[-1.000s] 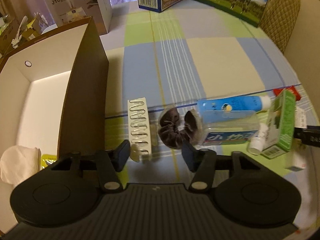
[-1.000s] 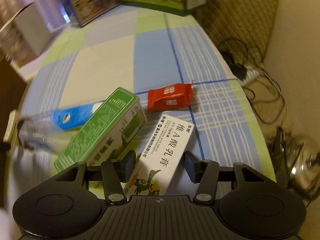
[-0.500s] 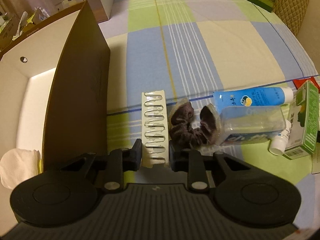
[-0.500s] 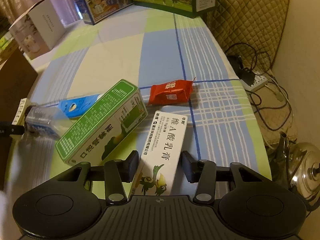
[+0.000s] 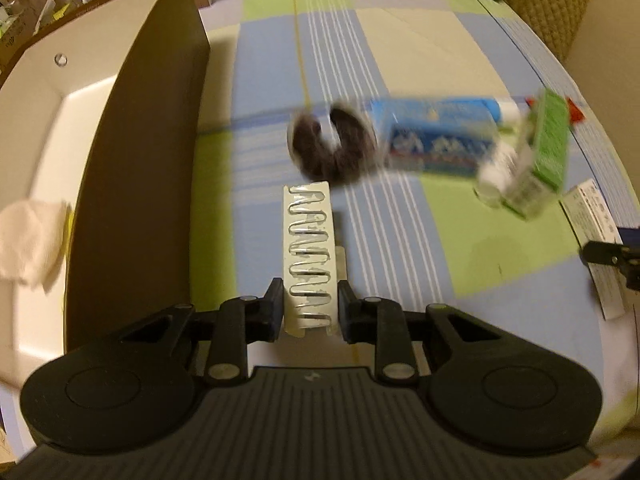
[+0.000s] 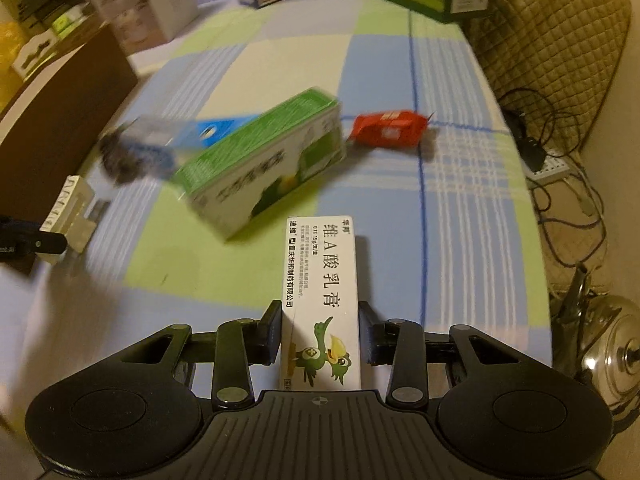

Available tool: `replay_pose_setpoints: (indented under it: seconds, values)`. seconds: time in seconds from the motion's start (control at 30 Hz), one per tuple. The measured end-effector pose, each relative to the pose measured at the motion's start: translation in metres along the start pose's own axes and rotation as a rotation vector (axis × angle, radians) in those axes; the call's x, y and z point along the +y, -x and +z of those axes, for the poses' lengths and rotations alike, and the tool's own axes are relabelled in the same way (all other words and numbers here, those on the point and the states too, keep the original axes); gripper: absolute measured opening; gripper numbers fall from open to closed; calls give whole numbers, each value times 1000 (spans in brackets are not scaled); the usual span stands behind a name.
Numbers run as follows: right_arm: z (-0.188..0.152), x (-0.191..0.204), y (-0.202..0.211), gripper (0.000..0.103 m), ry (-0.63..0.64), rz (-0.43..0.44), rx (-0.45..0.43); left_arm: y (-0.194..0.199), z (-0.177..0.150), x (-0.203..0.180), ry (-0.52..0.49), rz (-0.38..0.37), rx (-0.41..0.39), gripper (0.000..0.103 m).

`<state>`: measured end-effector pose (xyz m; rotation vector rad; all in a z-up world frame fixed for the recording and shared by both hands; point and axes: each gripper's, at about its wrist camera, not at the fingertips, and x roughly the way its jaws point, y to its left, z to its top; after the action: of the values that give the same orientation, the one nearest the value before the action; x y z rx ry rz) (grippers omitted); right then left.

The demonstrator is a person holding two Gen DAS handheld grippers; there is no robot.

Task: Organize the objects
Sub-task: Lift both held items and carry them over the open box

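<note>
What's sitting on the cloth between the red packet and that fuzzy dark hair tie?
In the right wrist view, a green box lies between the red packet and the hair tie, with a blue tube behind it.

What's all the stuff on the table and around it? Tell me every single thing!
Clip card: 1, white with silver clips, in the left tongs.
Cream box: 1, white with a green bird, between the right tongs.
Green box: 1, green and white, mid-table.
Red packet: 1, red, beyond the green box.
Scrunchie: 1, dark brown, beyond the clip card.
Blue tube: 1, blue, beside the scrunchie.
Storage box: 1, brown outside, white inside, left of the table.
Tablecloth: 1, blue-green-cream check.
Left tongs: black, shut on the clip card.
Right tongs: black, closing.
</note>
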<state>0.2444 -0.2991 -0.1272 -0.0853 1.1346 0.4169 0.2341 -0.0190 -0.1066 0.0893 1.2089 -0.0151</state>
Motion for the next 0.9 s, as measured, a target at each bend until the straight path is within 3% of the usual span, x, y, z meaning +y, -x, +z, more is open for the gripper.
replay_pose_setpoints:
  seconds: [0.3,0.4,0.47,0.7,0.8,0.9]
  values:
    - [-39,21,18,36,60,78,40,17,-36,-4,12,-85,40,23]
    - [-40,22,19,38,31,75,40,19,-35,-3,33,-105,25,34]
    - [-40,25,20,44,35,58,37,17,-32,-5,20,-96,7,35]
    - [-43,31,17,46,42,5,6,3,-27,-13,-6,-60,5,34]
    - [-43,34,17,45,40,-13,1,2,-29,-15,-5,-67,-2,24]
    - [-44,39,16,45,59,-36,-2,4,-34,-15,3,-72,-11,23]
